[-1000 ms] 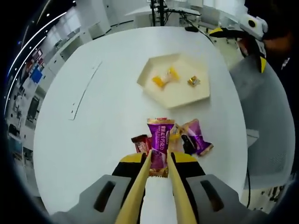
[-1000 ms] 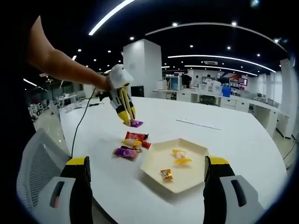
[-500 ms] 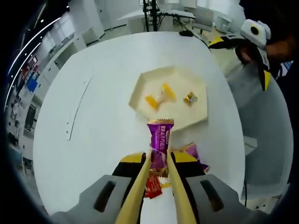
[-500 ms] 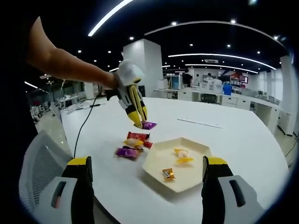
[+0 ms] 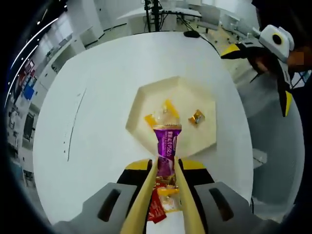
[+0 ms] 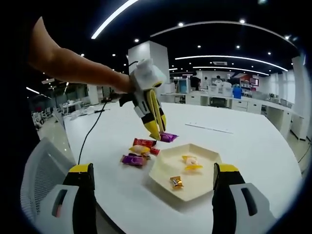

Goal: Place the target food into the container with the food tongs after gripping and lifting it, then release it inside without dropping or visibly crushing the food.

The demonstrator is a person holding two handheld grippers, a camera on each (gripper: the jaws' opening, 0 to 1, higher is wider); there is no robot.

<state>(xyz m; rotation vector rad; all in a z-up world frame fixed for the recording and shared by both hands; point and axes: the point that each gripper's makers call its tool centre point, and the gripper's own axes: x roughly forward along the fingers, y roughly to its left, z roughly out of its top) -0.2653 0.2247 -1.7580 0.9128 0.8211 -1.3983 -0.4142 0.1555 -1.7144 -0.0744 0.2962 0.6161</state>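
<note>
Carrying step: the left hand-held gripper (image 5: 166,163), tongs clenched on a purple candy packet (image 5: 166,146), hangs over the hexagonal tray's (image 5: 141,100) near rim; release inside seems next. The right hand-held gripper (image 6: 153,195) waits, jaws spread.

Open-plan office; desk rows (image 6: 234,105), ceiling strip lights (image 6: 112,17).

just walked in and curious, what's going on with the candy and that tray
A person is moving sweets into a cream hexagonal tray on a white table. The left claw, fitted with yellow tongs, grips a purple wrapped candy held in the air at the tray's near edge. Two sweets already lie in the tray; a few more wait on the table beside it. The right claw is open and idle.
</note>
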